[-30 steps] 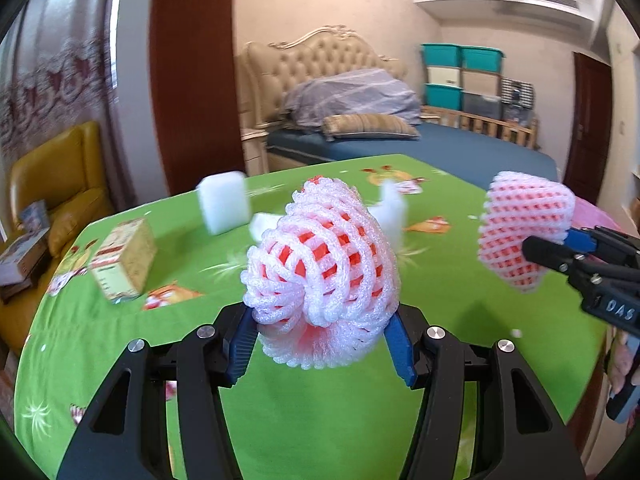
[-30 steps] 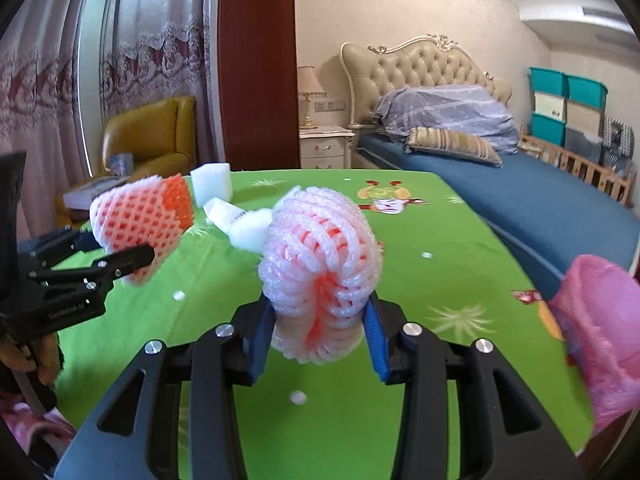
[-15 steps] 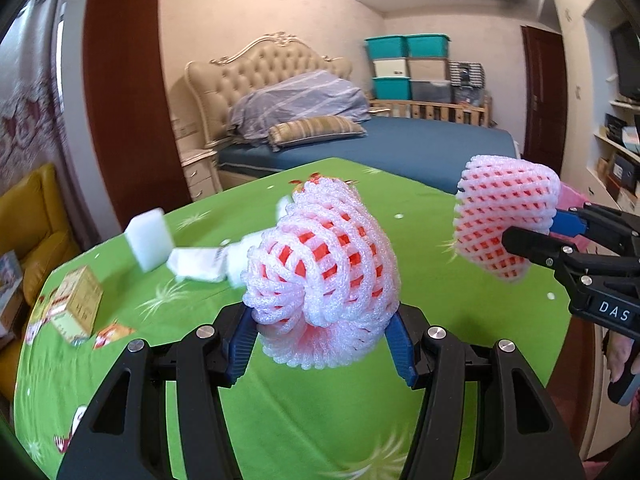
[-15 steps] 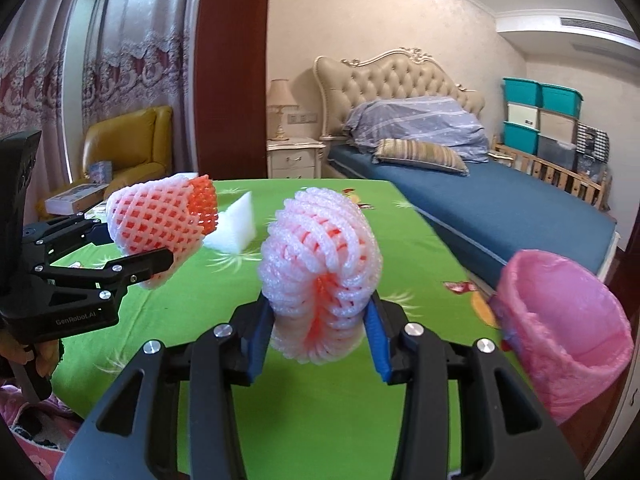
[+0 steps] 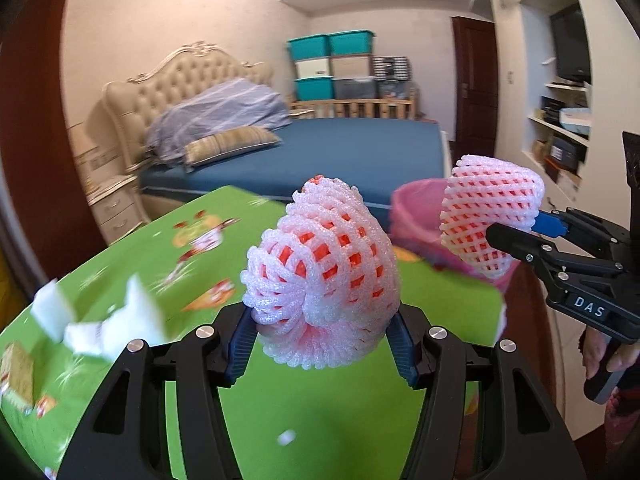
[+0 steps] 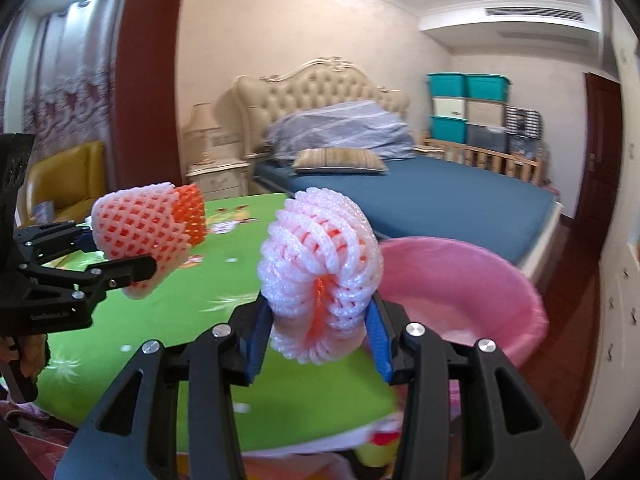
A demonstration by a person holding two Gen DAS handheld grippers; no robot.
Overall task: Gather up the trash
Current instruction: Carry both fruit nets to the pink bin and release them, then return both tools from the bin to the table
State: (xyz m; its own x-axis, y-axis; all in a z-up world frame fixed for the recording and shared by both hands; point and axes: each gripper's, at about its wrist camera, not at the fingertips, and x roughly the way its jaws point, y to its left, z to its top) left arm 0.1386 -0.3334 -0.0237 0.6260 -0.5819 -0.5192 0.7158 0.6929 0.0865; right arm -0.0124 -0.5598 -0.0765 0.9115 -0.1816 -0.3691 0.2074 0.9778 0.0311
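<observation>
- Now both my tongs clamp foam nets: left gripper [image 5: 320,344] on one foam fruit net [image 5: 320,280], right gripper [image 6: 318,344] on another fruit net [image 6: 320,276].
- Should center each over the pink trash bin [image 6: 480,280] by the green table [image 5: 160,248] before releasing.

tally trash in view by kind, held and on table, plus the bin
Foam fruit nets: 2, one in the left gripper (net), one in the right gripper (net)
White foam pieces on the green table: about 3, blurred
Small cardboard box: 1
Pink-lined bin: 1
Total: about 7
</observation>
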